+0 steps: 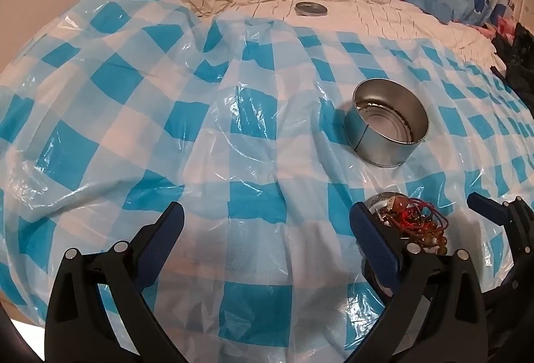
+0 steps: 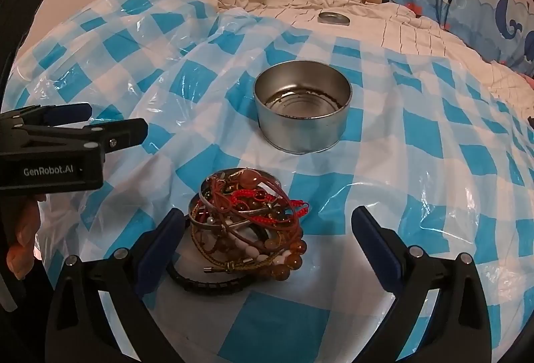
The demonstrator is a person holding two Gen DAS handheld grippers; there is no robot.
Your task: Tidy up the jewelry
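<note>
Blue-and-white checked plastic sheet [image 2: 417, 142] covers bed. Jewelry pile [image 2: 248, 223], tangled bracelets and beads, heaped in shallow tin near bed's front edge, between spread fingers of right hand-held gripper [image 2: 267, 229]; nothing gripped. Left hand-held gripper [image 1: 267, 229] likewise spread wide, empty, just left of pile. Likely step: pick single bracelet. Best done by pinching one outer strand, lifting slowly so tangle releases. Round metal tin [image 2: 302, 104] just beyond pile, appears empty. Lid [image 2: 333, 18] lies apart, toward bed's far edge.
</note>
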